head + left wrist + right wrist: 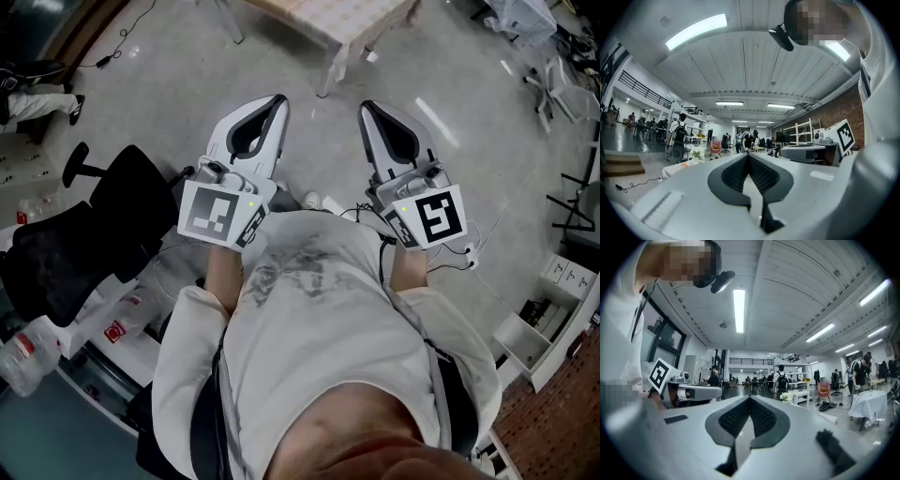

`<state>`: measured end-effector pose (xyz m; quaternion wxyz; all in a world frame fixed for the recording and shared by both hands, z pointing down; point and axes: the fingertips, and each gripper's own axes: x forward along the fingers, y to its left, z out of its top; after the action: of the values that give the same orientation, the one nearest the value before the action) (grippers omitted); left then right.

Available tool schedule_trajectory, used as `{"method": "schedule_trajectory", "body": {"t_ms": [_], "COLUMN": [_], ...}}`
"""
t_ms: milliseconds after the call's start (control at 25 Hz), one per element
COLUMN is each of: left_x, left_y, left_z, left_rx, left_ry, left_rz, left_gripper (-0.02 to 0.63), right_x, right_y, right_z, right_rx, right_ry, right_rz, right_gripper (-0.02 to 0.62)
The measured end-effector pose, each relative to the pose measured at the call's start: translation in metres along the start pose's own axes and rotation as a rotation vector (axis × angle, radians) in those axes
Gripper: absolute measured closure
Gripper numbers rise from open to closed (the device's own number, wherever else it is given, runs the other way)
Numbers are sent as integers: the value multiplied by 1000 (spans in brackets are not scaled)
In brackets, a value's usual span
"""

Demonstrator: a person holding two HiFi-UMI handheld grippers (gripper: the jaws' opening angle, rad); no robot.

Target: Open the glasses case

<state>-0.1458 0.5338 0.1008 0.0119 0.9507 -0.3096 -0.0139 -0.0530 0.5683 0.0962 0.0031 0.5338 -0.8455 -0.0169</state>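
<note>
Fingers together, left gripper, right gripper (ribbed dark pads)

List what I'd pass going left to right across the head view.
Black office chair → left hand-held gripper → right hand-held gripper → white shelf.

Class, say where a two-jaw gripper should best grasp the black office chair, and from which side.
Probably the armrest: a slim bar standing clear of the black office chair, approached from above, jaws straddling its width. The rest looks too broad.
</note>
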Motion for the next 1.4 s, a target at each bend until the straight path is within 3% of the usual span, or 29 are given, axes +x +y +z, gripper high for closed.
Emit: {"method": "schedule_trajectory", "body": {"t_ms": [320,1040,1400], "left_x": [19,78,109], "left_y": [22,118,141], "left_z": [-8,-7,-8], "left_rx": [3,-15,-38], "left_ry": [10,-2,8], "left_rz": [-8,-84,-91], "left_gripper": [601,601,601], "right_x": [25,123,148], "right_y": [-13,-47,-73], "right_z": [-6,-9,-9], "right_rx": [8,-9,-5], "right_ry": [11,46,67], "right_rz": [-8,-89,-102], "right_gripper": [580,580,580]}}
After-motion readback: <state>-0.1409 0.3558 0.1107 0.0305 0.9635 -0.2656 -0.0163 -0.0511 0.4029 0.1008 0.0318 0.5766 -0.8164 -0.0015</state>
